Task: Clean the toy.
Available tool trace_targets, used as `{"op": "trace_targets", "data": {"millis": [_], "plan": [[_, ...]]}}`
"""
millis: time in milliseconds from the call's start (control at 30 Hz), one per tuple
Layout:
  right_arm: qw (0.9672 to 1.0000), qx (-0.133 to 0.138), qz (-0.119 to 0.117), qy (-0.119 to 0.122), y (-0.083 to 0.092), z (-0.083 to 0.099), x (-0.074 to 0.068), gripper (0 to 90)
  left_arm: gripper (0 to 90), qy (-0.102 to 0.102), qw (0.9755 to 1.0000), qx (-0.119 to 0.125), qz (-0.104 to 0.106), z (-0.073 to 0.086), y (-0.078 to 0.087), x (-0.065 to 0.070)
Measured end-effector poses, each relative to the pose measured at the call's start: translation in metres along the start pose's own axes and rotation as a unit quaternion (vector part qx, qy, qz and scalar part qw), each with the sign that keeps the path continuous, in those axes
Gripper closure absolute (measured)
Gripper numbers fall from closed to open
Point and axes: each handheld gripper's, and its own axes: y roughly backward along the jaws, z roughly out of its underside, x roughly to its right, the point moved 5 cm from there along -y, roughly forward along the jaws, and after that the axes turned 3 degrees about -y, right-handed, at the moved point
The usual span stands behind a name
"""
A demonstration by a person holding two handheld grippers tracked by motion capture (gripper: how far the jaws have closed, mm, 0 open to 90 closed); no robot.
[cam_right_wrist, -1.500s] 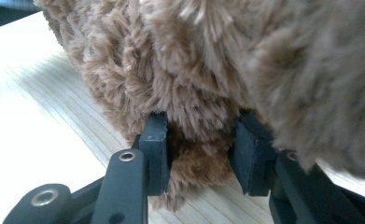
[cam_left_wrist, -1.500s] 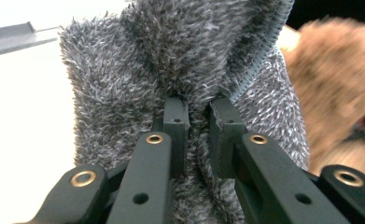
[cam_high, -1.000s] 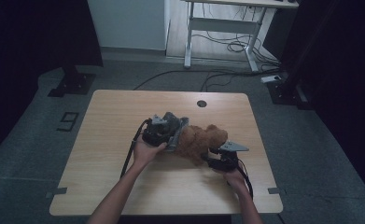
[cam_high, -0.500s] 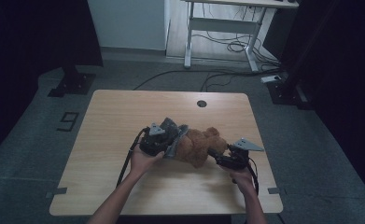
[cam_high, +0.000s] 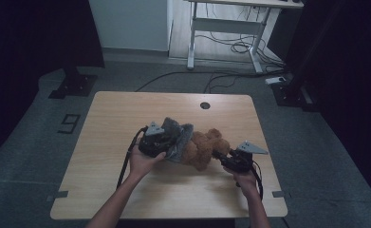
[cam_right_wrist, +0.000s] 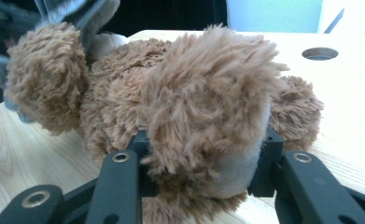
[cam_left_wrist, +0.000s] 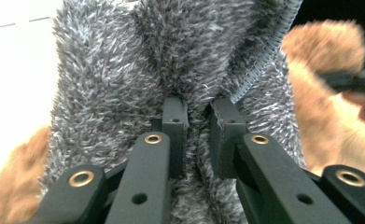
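near the middle of the wooden table (cam_high: pixel 126 190) i have a brown plush bear (cam_high: pixel 204 147) lying on its side, with a grey fuzzy garment (cam_high: pixel 180 140) bunched over the end that points toward 9 o'clock. my left gripper (cam_high: pixel 166 142) sits at 9 o'clock of the bear, and in the left gripper view its jaws are pressed nearly together on a fold of the grey pile, just beside the ribbed hem (cam_left_wrist: pixel 264 60). my right gripper (cam_high: pixel 218 156) comes in from 4 o'clock of the bear; its jaws have just been closing, and in the right gripper view they pinch 1 stubby brown limb (cam_right_wrist: pixel 203 116) from both sides, the fur bulging between the pads.

i read the work in hand as pulling the grey garment along the bear's body, on or off i cannot tell. so far both grips look set: 1 on cloth, 1 on the toy as an anchor. the garment covers roughly the 9 o'clock part of the bear, while the body toward 3 o'clock is bare fur. so i judge this about halfway at best. what is left is drawing the 2 grips apart or together, then freeing the limbs from the cloth and setting the bear down. the round hole (cam_high: pixel 205 105) in the table lies at 12 o'clock, well apart.
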Motion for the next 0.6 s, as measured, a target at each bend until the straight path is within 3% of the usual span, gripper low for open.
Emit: {"op": "trace_targets", "data": {"millis": [100,200,333,433,600], "plan": [[1.0000,0.000,0.001,0.000,0.000,0.000,-0.001,57.2,77.8,-0.004,0.9997,-0.004,0.022,-0.015,-0.014,0.014],[1.0000,0.004,0.004,-0.006,0.000,0.000,-0.001,58.2,77.6,-0.018,0.9987,-0.020,0.045,-0.021,-0.032,0.038],[0.9999,0.002,0.008,-0.009,0.000,0.001,-0.002,59.1,77.5,-0.048,0.9968,-0.044,0.047,-0.019,-0.057,0.066],[0.9998,0.001,0.019,-0.011,0.001,0.001,0.000,59.7,77.5,-0.049,0.9966,-0.049,0.043,-0.013,-0.067,0.071],[0.9998,-0.007,0.017,-0.011,-0.001,0.003,0.001,59.7,78.5,-0.043,0.9974,-0.045,0.037,-0.004,-0.064,0.062]]}}
